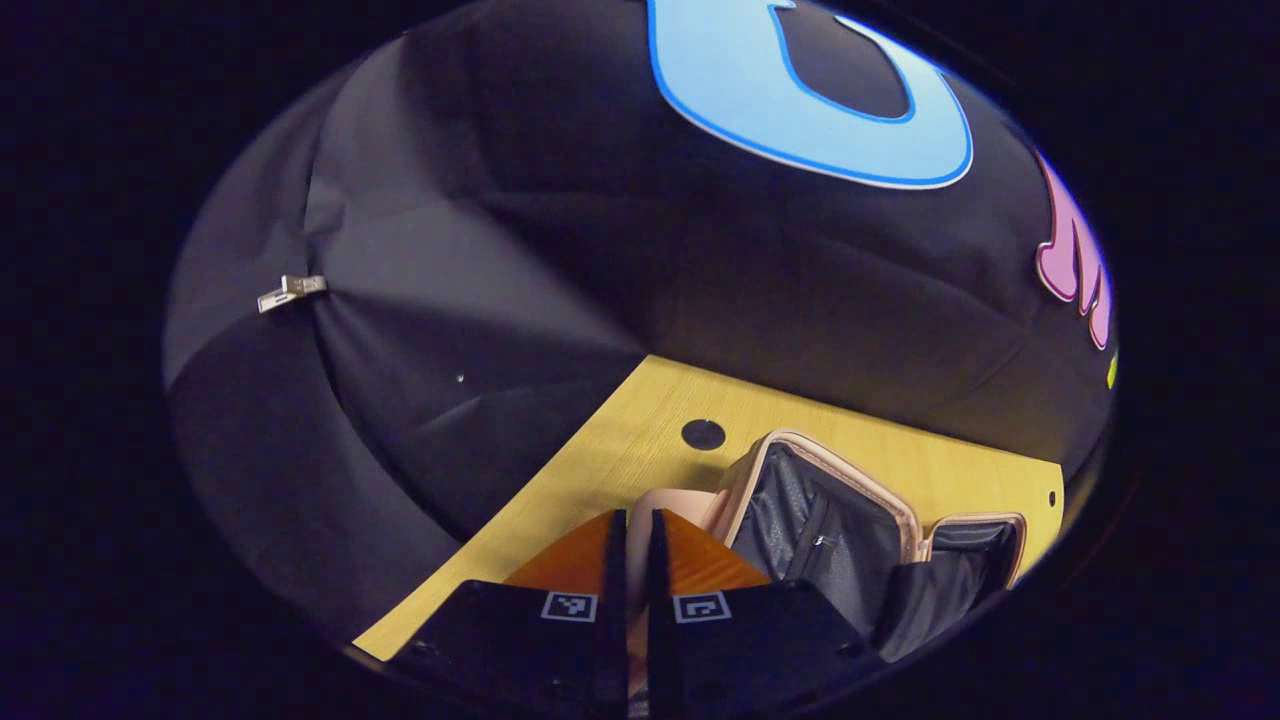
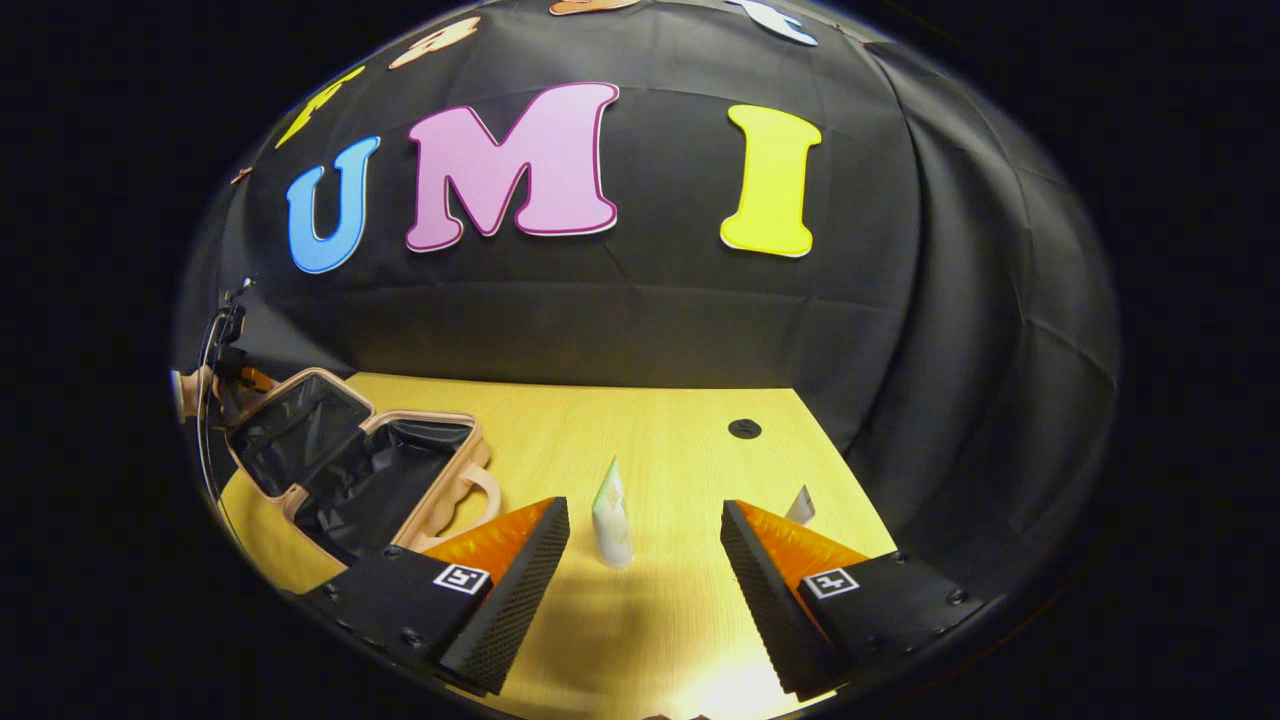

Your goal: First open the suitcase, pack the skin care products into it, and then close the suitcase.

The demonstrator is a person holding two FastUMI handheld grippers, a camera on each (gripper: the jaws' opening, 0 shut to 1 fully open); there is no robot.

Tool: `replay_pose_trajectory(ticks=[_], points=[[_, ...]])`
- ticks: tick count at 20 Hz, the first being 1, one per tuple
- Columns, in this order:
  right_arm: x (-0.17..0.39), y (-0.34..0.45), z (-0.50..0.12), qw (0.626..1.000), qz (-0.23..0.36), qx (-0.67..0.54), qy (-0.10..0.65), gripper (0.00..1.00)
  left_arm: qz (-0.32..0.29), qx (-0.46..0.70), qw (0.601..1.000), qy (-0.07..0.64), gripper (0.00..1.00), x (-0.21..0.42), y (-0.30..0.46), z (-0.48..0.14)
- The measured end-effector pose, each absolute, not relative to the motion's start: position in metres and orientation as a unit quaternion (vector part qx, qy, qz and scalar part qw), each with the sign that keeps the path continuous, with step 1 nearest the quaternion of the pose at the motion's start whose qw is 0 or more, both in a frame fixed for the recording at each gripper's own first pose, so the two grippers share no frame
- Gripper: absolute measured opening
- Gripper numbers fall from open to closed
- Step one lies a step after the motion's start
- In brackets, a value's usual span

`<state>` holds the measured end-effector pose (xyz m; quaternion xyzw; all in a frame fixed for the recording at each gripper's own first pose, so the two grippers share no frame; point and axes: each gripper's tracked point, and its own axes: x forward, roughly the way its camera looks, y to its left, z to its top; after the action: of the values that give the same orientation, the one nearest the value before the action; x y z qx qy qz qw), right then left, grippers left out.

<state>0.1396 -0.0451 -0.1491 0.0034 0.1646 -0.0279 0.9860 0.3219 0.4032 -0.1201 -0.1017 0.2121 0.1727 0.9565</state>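
no readable text; the tube [image 2: 612,515] bears a pale print too small to read

On the table [image 2: 660,420], the open suitcase [image 2: 360,470] lies left of the upright tube [image 2: 612,515].

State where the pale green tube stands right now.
In the right gripper view, the pale green tube stands upright on the table, between the open right gripper fingers, right of the suitcase.
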Motion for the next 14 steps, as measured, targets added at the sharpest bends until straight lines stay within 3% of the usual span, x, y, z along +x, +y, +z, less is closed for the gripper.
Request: replay_pose_trajectory(ticks=[2,4,5,7,8,9,10,11,14], points=[[0.141,-0.05,-0.149,0.987,-0.04,-0.005,0.159,0.97,0.183,-0.092,0.953,0.224,0.13,0.326,0.41,-0.142],[0.137,-0.054,-0.148,0.987,-0.048,-0.006,0.154,0.97,0.222,-0.06,0.947,0.226,0.25,0.321,0.427,-0.148],[0.135,-0.055,-0.147,0.987,-0.051,-0.005,0.154,0.97,0.217,-0.059,0.95,0.216,0.34,0.321,0.426,-0.143],[0.13,-0.06,-0.142,0.987,-0.056,-0.001,0.149,0.97,0.196,-0.07,0.962,0.179,0.33,0.322,0.413,-0.119],[0.129,-0.063,-0.139,0.988,-0.059,0.002,0.145,0.97,0.193,-0.071,0.966,0.155,0.37,0.321,0.404,-0.101],[0.13,-0.066,-0.136,0.988,-0.061,0.005,0.142,0.96,0.186,-0.07,0.971,0.133,0.63,0.315,0.39,-0.081],[0.129,-0.07,-0.132,0.988,-0.064,0.007,0.139,0.97,0.178,-0.067,0.976,0.11,0.76,0.306,0.376,-0.058],[0.128,-0.075,-0.128,0.989,-0.067,0.01,0.134,0.97,0.169,-0.059,0.98,0.091,0.95,0.297,0.358,-0.036],[0.121,-0.09,-0.114,0.99,-0.074,0.015,0.121,0.97,0.156,-0.026,0.987,0.025,0.96,0.261,0.29,0.021]])
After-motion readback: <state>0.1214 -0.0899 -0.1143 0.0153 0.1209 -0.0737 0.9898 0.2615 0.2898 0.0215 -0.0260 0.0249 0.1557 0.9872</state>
